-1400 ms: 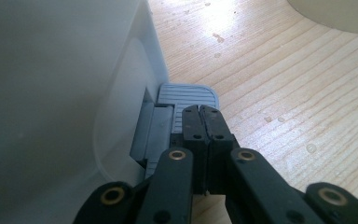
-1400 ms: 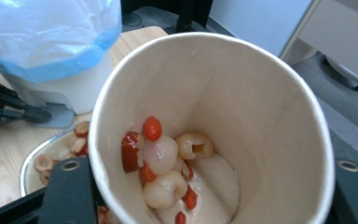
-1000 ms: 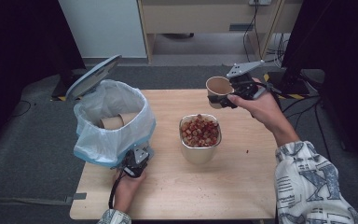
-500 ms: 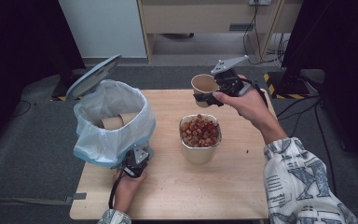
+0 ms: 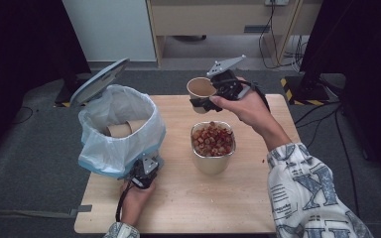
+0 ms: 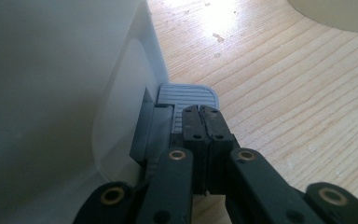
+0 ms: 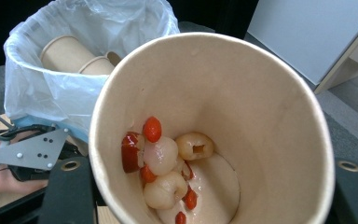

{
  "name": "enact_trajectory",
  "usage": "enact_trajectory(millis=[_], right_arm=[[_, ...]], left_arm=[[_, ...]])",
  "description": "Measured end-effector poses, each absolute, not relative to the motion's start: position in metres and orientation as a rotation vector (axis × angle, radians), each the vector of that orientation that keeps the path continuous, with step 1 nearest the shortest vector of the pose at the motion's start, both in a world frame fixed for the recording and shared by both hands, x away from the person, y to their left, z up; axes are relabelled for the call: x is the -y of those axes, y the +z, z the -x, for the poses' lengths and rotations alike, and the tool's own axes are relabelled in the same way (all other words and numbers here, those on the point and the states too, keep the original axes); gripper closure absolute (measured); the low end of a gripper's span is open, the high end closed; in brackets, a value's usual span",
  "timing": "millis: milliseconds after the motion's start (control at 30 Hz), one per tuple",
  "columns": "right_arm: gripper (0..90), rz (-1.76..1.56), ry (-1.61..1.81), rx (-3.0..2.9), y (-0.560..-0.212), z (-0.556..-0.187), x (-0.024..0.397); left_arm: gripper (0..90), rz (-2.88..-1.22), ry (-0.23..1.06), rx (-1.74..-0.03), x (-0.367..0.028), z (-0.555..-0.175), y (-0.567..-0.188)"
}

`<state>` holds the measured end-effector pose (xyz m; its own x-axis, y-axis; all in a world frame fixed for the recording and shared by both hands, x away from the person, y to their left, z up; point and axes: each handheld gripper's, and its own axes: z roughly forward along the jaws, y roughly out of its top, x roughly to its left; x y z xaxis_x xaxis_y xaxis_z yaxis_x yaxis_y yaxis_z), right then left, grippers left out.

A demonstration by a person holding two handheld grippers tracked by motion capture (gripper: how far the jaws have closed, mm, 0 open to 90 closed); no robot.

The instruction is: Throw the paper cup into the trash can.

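My right gripper [image 5: 204, 100] is shut on a tan paper cup [image 5: 199, 88], held in the air just behind a metal pot [image 5: 212, 161] full of red and pale fruit. In the right gripper view the cup [image 7: 270, 121] is tilted toward the camera, with a few lychee-like pieces and red berries [image 7: 168, 168] at its bottom. My left gripper [image 5: 142, 171] sits at the foot of a white pedal bin [image 5: 116, 148]. Its jaws are shut and rest [image 6: 200, 112] on the bin's grey pedal [image 6: 186, 93]. The bin's lid [image 5: 99, 79] stands open.
The bin holds a plastic liner [image 7: 51, 88] with two used paper cups [image 7: 72, 56] lying inside. The pot stands mid-table on the wooden top [image 5: 258, 198]. A sleeved right forearm [image 5: 302, 188] crosses the table's right side. Cables lie on the floor behind.
My right hand has carried the cup leftward and slightly up, from the table's far right corner to just behind the pot. The left gripper has stayed on the pedal.
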<state>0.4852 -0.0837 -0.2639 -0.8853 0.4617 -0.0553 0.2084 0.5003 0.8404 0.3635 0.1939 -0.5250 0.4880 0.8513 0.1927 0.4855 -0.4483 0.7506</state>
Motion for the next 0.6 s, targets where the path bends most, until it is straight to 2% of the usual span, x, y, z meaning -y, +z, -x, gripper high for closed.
enact_trajectory(millis=[600], right_arm=[[33.2,-0.525,1.362,-2.490,-0.257,-0.482,0.046]], left_arm=[[88.6,-2.110,0.756,-1.093,-0.194,-0.364,-0.525]])
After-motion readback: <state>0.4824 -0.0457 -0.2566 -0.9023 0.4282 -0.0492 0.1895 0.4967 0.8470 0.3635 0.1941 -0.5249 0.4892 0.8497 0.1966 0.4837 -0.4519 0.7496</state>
